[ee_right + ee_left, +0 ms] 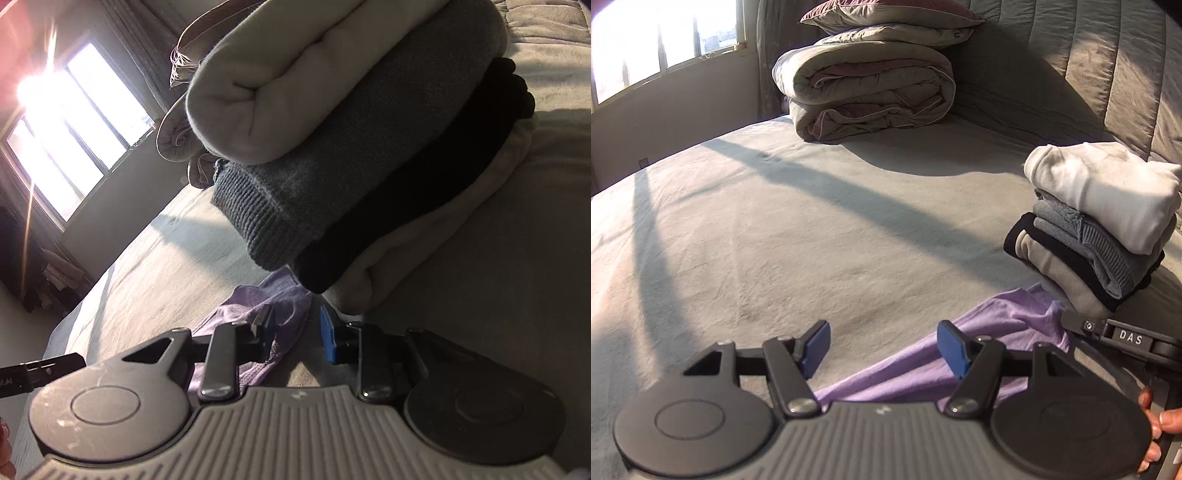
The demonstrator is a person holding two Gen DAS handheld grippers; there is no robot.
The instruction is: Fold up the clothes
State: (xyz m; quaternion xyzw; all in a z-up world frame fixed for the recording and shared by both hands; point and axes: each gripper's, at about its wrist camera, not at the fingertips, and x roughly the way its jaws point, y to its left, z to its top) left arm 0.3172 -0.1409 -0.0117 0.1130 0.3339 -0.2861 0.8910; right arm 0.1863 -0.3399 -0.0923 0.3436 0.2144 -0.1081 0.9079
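Observation:
A purple garment lies crumpled on the grey bed, low and right of centre in the left wrist view. My left gripper hangs open just above its near edge, holding nothing. A stack of folded clothes, white on top, then grey knit, black and beige, stands right beside the garment. In the right wrist view my right gripper is open and low over the purple garment, close to the foot of the stack. The right gripper also shows at the left wrist view's right edge.
A folded duvet with pillows on top sits at the head of the bed. A quilted headboard runs along the back right. A bright window is at the far left, past the bed's edge.

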